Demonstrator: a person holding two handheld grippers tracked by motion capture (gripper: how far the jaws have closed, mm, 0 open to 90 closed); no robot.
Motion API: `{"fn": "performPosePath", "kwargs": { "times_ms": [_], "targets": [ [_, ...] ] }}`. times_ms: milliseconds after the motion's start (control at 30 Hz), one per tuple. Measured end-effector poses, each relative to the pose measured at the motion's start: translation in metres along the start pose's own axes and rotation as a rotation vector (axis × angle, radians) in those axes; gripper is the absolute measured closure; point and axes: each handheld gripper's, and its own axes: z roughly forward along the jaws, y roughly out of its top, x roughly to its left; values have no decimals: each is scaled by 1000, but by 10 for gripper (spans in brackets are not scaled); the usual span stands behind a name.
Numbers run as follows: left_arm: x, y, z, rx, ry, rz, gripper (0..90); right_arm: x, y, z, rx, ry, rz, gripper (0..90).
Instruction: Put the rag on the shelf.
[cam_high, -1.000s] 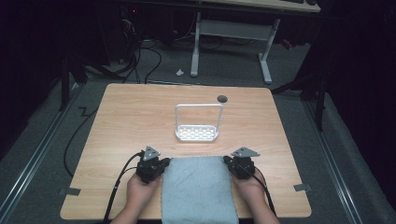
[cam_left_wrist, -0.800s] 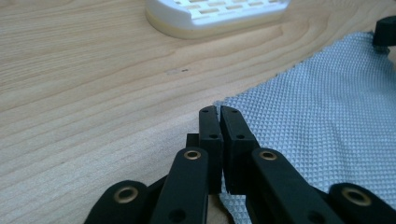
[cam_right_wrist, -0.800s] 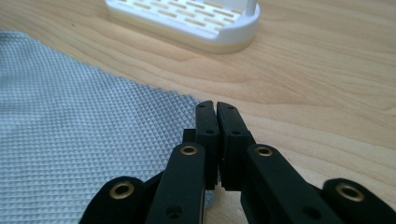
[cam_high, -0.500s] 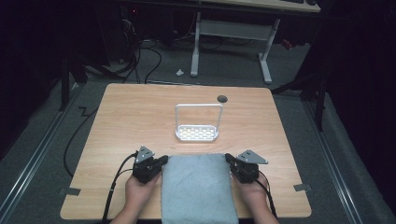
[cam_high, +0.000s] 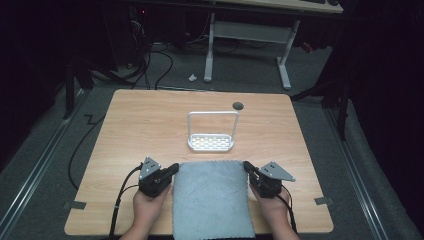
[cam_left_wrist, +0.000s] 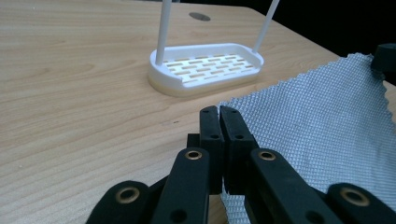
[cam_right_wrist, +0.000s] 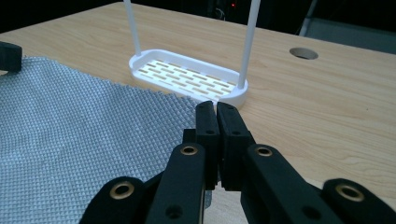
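Observation:
A grey waffle-weave towel (cam_high: 210, 200) lies flat on the near half of the wooden table (cam_high: 140, 125), and its near end runs off the front edge. My left gripper (cam_high: 174, 167) is shut on the towel's far left corner (cam_left_wrist: 229, 103), with its jaws (cam_left_wrist: 219, 112) pressed together. My right gripper (cam_high: 246, 166) is shut on the far right corner (cam_right_wrist: 187, 100), its jaws (cam_right_wrist: 216, 107) closed as well. The far edge of the towel stretches straight between the two grippers. A hand holds each gripper from the table's near edge.
A white slotted tray with a tall hoop handle (cam_high: 211, 143) stands just beyond the towel's far edge, near both grippers' tips. A round cable hole (cam_high: 238, 105) sits farther back. Cables trail from both grippers over the front edge.
Both grippers have risen a little while holding the towel's far corners. The far edge of the towel now sits slightly higher and tauter between them. The tray has not moved.

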Motion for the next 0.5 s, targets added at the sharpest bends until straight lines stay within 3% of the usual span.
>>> {"fn": "performPosePath", "kwargs": {
  "times_ms": [500],
  "targets": [
    [-17, 21, -23, -106, -18, 55, 884, 0, 19, -25, -120, -23, -18, 891]
  ]
}}
